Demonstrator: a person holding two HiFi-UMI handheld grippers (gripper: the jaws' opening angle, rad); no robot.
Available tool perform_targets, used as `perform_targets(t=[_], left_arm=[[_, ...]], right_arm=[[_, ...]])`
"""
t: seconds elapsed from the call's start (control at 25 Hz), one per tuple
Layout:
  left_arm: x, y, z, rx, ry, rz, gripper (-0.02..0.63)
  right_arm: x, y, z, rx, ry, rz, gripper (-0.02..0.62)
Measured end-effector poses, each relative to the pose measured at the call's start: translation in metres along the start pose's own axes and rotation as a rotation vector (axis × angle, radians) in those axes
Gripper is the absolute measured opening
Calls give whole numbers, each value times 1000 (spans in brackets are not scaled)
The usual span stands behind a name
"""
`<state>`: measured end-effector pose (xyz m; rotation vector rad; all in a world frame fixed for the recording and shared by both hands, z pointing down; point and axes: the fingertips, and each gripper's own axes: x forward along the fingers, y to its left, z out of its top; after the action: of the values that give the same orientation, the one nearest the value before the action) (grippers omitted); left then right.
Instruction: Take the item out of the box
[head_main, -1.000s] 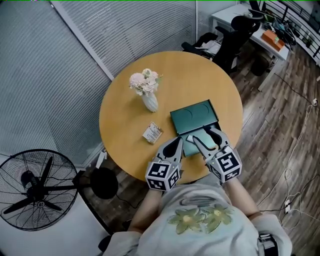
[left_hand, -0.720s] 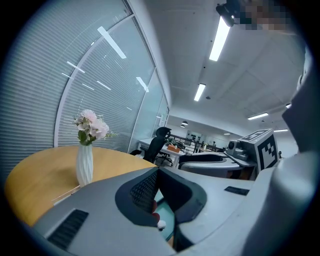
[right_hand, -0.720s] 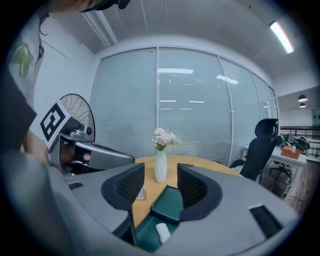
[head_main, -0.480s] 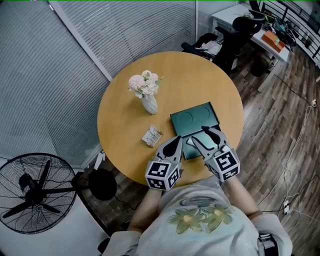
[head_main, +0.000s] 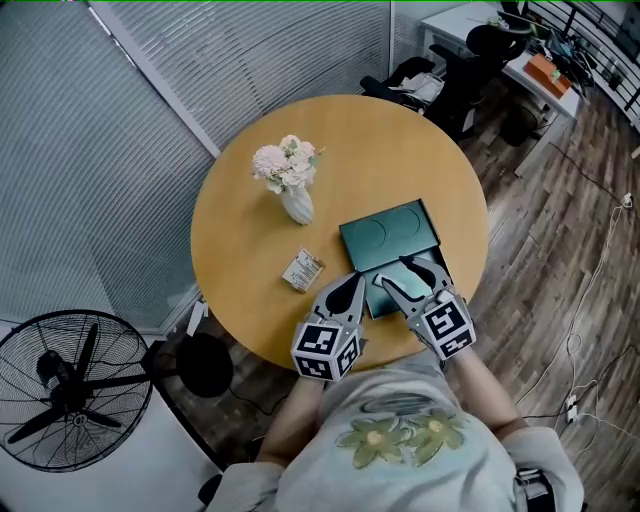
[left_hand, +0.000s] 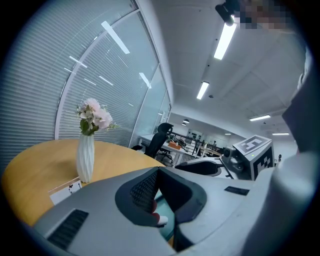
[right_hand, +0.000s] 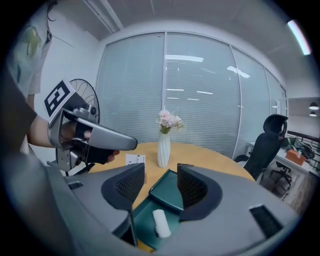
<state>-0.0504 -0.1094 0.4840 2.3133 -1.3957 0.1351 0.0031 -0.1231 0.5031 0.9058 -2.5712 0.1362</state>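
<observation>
A dark green box tray (right_hand: 145, 220) lies open on the round wooden table (head_main: 250, 230), with a small white roll (right_hand: 161, 223) inside it. Its lid (head_main: 390, 233) rests just beyond the tray, partly over it. My right gripper (right_hand: 161, 187) is open, its jaws astride the tray and roll from above and not touching the roll. In the head view the right gripper (head_main: 397, 272) covers the roll. My left gripper (head_main: 355, 282) is at the tray's left edge, tips together, with nothing seen clamped.
A white vase of pink flowers (head_main: 290, 182) stands at the table's left centre, and a small printed packet (head_main: 304, 269) lies just left of the left gripper. A floor fan (head_main: 70, 385) and an office chair (head_main: 470, 60) stand off the table.
The right gripper has shifted slightly left and closer over the tray. The left gripper has hardly moved.
</observation>
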Motion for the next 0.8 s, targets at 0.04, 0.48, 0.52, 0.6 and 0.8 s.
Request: perform_targets(t=[0.04, 0.48, 0.52, 0.6, 0.8], left_arm=[[1, 0, 0, -1, 1, 0, 2], [6, 13, -7, -18, 18, 11, 2], [6, 14, -7, -19, 18, 12, 2], [6, 16, -9, -23, 19, 15, 2], [8, 20, -11, -33, 20, 22, 2]], right_arm=[[2, 1, -5, -2, 15, 9, 212], [22, 7, -49, -13, 153, 86, 212], [23, 8, -52, -16, 161, 90, 212], [27, 8, -59, -18, 179, 96, 212], [34, 8, -80, -32, 236, 115, 212]])
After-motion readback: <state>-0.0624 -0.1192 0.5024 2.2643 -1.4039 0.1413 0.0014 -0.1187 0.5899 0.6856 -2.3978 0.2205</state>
